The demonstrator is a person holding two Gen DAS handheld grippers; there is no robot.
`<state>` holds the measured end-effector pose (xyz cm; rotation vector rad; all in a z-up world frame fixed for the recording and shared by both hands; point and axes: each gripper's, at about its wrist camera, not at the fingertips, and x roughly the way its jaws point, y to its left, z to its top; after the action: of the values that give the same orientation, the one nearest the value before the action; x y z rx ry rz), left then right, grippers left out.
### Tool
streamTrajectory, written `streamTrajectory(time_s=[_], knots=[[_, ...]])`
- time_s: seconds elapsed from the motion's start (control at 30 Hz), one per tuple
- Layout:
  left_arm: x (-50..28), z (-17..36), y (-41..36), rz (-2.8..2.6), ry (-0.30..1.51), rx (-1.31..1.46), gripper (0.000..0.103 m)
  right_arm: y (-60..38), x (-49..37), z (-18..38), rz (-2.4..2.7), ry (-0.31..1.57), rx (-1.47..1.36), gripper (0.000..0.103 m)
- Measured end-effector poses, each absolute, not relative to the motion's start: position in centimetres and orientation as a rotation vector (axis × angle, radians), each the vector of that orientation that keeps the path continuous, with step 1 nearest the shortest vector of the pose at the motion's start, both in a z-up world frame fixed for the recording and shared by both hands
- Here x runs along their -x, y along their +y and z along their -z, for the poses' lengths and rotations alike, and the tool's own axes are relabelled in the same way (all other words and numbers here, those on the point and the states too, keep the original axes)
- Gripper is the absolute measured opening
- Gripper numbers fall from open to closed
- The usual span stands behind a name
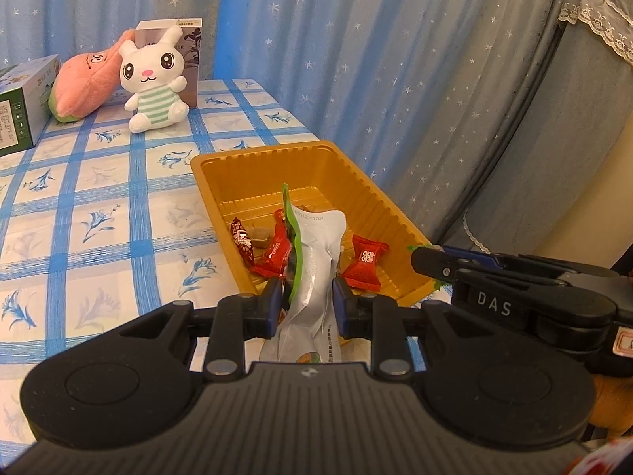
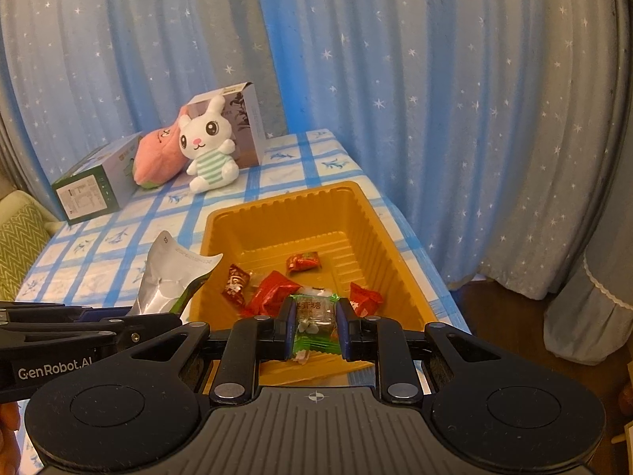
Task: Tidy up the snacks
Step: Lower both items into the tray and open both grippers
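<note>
The left gripper [image 1: 304, 304] is clamped on a crumpled silver foil snack pouch with a green edge [image 1: 316, 261], which stands upright between its blue pads [image 1: 273, 304] above the near left corner of the gold ribbed plastic tray [image 1: 261, 158]; the right wrist view shows the same pouch just left of the tray's near left corner. The right gripper [image 2: 315, 330] is clamped on a small green-wrapped candy with a clear window [image 2: 315, 322], held over the near end of the tray; in the left wrist view only a green corner of this candy shows at the gripper's tip, at the tray's near right rim. The two grippers are side by side at the near end of the tray. Inside the tray, near its near end, lie a dark red foil candy [image 2: 236, 283], a bright red wrapped candy [image 2: 271, 291] and a second bright red wrapped candy [image 2: 366, 297]; a red and green wrapped candy [image 2: 304, 262] lies further in, near the middle of the floor. The tray rests on a blue and white checked tablecloth with flower prints [image 1: 99, 206]. At the far left of the table sit a white plush rabbit in a green striped top [image 1: 156, 79], a pink plush toy [image 1: 87, 83] leaning behind it, a grey upright carton [image 1: 190, 59] and a green and white box lying on its side [image 1: 23, 107]. Blue curtains with white stars [image 2: 435, 99] hang behind the table
</note>
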<state>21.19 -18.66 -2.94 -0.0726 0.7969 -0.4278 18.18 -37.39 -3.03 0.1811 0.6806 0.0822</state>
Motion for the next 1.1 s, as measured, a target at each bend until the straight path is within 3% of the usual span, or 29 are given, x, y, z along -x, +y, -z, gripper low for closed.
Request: streamTrajectory(time_s=[0.6,0.7,1.1], knots=[[-26.1,5.0,-20.3,0.436,0.812,0.116,0.025,-39.9,-21.3,4.2,-0.067,0.697,-0.202,0.022],[-26.7,5.6,-19.8,0.412,0.829,0.148,0.03,-40.1,-21.4,4.2,-0.065,0.697,-0.211,0.022],[-24.2,5.6,-18.2,0.37,0.821,0.104,0.033,-39.6,-21.2,4.2,-0.082,0.705,-0.222,0.022]])
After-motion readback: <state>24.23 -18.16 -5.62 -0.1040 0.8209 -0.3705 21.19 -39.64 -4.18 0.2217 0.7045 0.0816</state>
